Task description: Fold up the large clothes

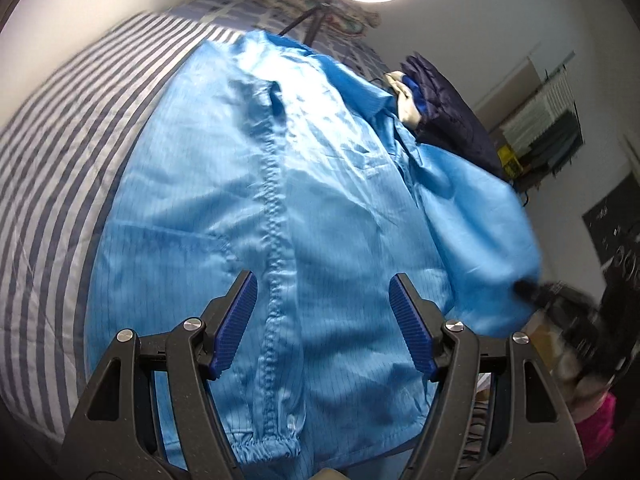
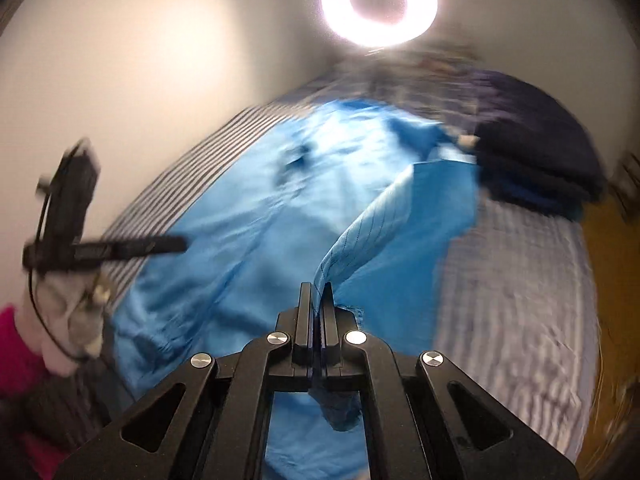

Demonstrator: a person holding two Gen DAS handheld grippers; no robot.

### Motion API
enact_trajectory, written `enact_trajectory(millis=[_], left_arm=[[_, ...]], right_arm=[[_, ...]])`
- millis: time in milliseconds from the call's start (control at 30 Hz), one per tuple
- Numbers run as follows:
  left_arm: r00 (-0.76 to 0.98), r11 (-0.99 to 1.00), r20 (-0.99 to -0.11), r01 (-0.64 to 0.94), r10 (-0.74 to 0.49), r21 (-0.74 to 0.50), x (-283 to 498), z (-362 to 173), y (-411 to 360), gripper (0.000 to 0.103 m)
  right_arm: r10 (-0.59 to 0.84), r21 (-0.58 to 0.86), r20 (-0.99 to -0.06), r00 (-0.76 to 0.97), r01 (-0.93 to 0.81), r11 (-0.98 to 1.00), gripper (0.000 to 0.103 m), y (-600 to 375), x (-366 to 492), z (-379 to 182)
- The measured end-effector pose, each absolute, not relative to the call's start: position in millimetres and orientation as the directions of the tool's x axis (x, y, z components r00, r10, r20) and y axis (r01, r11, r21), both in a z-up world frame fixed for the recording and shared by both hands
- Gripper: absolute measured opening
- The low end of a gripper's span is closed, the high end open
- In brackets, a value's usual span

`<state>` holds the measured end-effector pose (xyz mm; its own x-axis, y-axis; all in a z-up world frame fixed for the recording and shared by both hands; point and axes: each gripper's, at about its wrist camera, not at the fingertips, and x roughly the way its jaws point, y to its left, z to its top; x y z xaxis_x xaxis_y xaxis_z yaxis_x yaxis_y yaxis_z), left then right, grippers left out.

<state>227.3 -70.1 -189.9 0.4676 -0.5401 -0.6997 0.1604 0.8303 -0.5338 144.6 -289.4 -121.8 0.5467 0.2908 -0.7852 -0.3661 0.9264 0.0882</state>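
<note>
— Blue coat (image 1: 248, 200), thin shiny stuff with a fine grid in the weave, lay spread front-up on the striped bed (image 1: 72, 152). Its zip ran up the middle and the elastic cuff sat at the near edge.

— How far along was the folding?

— Barely started, I'd judge. The body was flat and roughly smoothed, but nothing was folded over yet. One sleeve or side panel was lifted off the bed on the right.

— Who had it?

— The right gripper (image 2: 317, 296). Its fingers were clamped together on a pinch of that blue cloth, which rose out of them in a ridge and hung below too.

— And the other?

— The left gripper (image 1: 322, 320) hovered over the lower front of the coat, fingers spread apart, nothing between them but air, the zip showing just inside its left finger.

— What was left, then?

— Most of it, by my reckoning: bring the lifted part across the body, do the other side, then fold the length up.

— Anything else on the bed?

— A dark jacket (image 2: 536, 152) at the far right, just beside the coat's collar. A ring light (image 2: 378, 2) glared beyond the bed. The right view was blurred.
</note>
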Motion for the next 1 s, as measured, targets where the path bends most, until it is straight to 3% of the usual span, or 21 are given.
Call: enact_trajectory(millis=[400,600,833,900,933,967,1000], left_arm=[[0.419,0.819,-0.713,0.16,-0.562,-0.552,242,-197,-68,0.071],[0.333,0.826,-0.757,0.178,-0.562,-0.534,253,-226,-102,0.071],[0.288,0.855,-0.805,0.212,-0.518,-0.474,248,-250,-127,0.07],[0.268,0.856,-0.815,0.23,-0.514,-0.464,246,-256,-132,0.054],[0.259,0.859,-0.823,0.24,-0.506,-0.453,245,-258,-135,0.035],[0.251,0.856,-0.823,0.244,-0.509,-0.455,245,-260,-136,0.015],[0.243,0.852,-0.821,0.243,-0.516,-0.464,245,-262,-138,0.007]], right_arm=[[0.342,0.121,-0.921,0.188,-0.694,0.71,0.001,-193,107,-221],[0.359,0.131,-0.92,0.159,-0.737,0.662,0.001,-197,92,-215],[0.465,0.255,-0.871,0.161,-0.66,0.707,0.002,-260,96,-184],[0.499,0.297,-0.852,0.159,-0.637,0.711,0.004,-277,94,-177],[0.516,0.321,-0.841,0.162,-0.618,0.717,0.007,-283,94,-177],[0.527,0.34,-0.834,0.162,-0.602,0.723,0.016,-289,95,-178],[0.541,0.358,-0.823,0.173,-0.581,0.731,0.027,-295,96,-175]])
